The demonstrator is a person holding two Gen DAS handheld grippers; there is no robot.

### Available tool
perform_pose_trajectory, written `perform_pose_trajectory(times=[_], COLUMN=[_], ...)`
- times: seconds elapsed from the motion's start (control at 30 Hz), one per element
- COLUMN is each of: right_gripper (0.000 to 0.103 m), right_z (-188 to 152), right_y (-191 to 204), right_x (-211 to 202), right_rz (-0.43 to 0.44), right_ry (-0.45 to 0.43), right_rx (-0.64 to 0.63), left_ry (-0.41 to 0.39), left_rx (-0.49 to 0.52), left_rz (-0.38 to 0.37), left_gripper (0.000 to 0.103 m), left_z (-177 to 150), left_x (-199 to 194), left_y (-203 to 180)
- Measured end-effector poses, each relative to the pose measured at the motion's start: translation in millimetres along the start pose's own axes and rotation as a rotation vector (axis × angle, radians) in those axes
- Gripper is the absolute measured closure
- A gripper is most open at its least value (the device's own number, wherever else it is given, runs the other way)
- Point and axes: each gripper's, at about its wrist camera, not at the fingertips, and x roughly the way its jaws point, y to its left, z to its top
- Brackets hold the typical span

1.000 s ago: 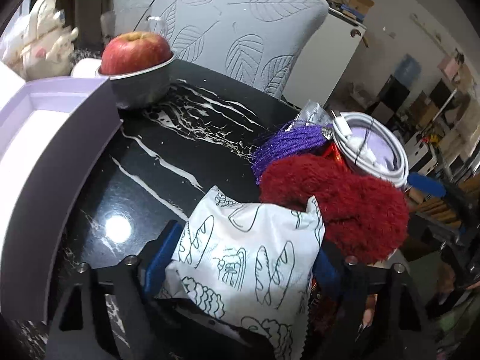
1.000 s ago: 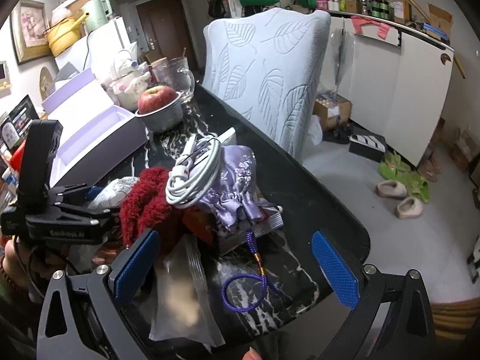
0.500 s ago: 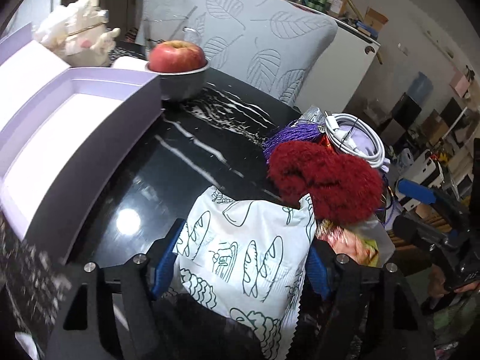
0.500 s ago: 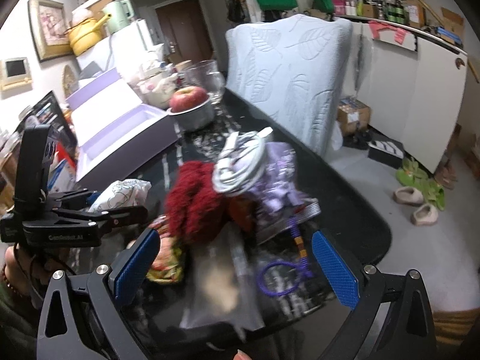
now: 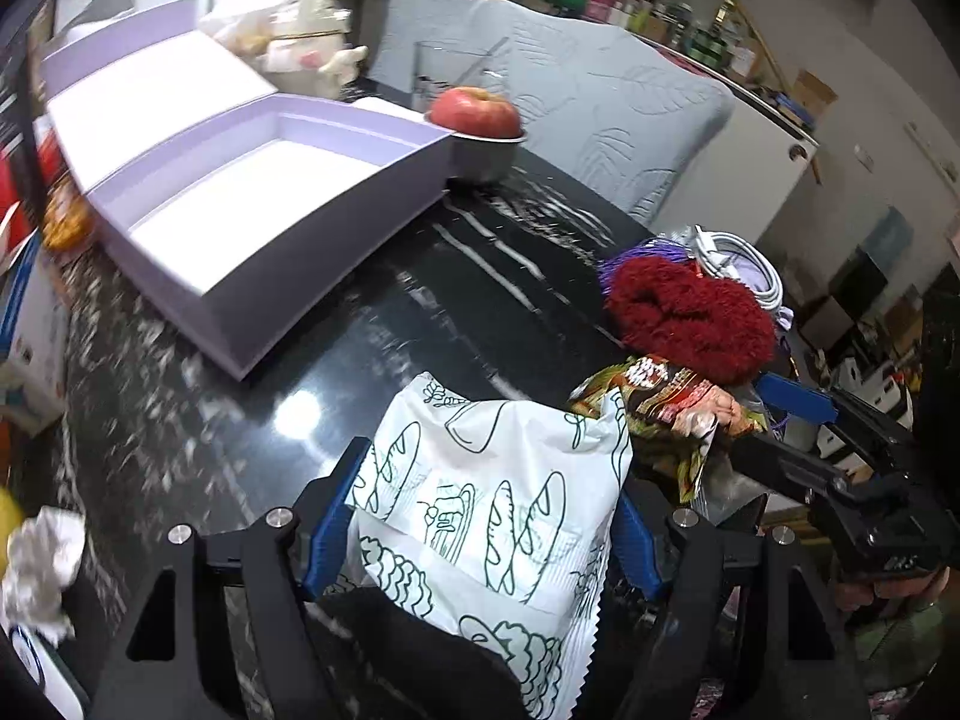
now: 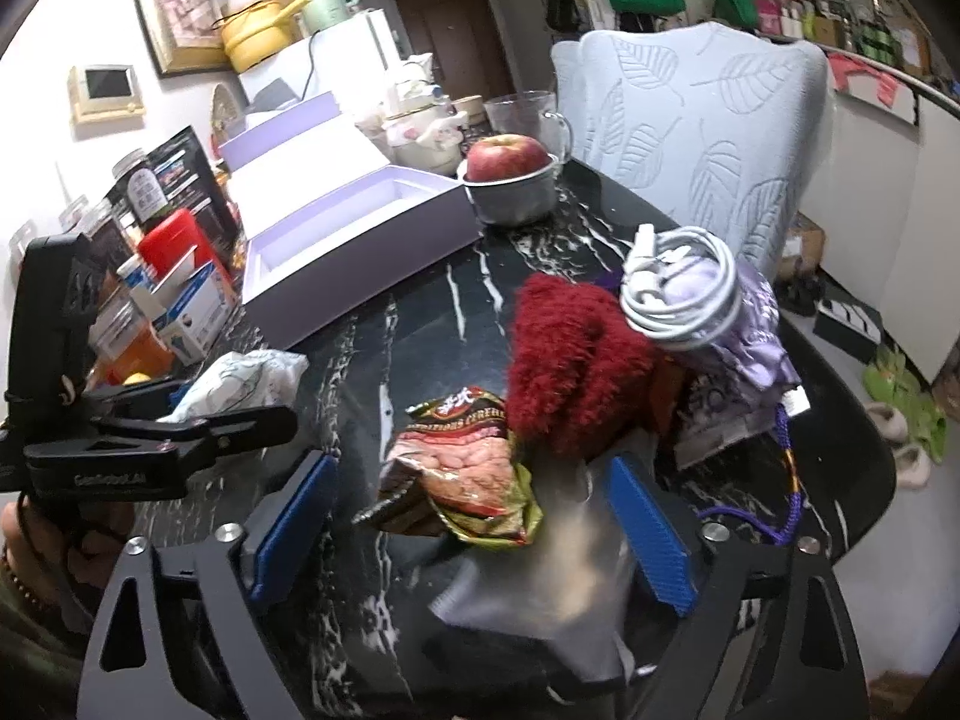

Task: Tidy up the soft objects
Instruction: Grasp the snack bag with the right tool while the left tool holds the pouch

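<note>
My left gripper (image 5: 486, 516) is clamping the bread bag (image 5: 492, 498), now lifted off the pile toward the far-left box (image 5: 264, 192). My right gripper (image 6: 474, 534) is gaping empty, now framing the newly exposed snack packet (image 6: 462, 462).

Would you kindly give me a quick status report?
Left gripper shut on bread-print bag. Right gripper open around snack packet. Purple box ahead.
</note>
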Motion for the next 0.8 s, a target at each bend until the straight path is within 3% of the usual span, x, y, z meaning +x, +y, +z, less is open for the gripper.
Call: perform_pose_trajectory(times=[0.4, 0.5, 0.8], right_gripper=[0.022, 0.022, 0.022], right_z=[2.2, 2.1, 4.1], right_y=[30.3, 38.7, 44.8], right_x=[1.2, 9.2, 50.7], right_rz=[0.031, 0.044, -0.055], right_ry=[-0.023, 0.008, 0.077], right_rx=[-0.098, -0.122, -0.111], left_ry=[-0.025, -0.033, -0.038], left_rx=[-0.073, -0.083, -0.118], left_rz=[0.029, 0.035, 0.061], left_gripper=[0.031, 0.031, 0.031], left_z=[-18.4, -18.4, -28.0], left_x=[-17.0, -19.7, -23.4], left_y=[17.2, 20.9, 38.6])
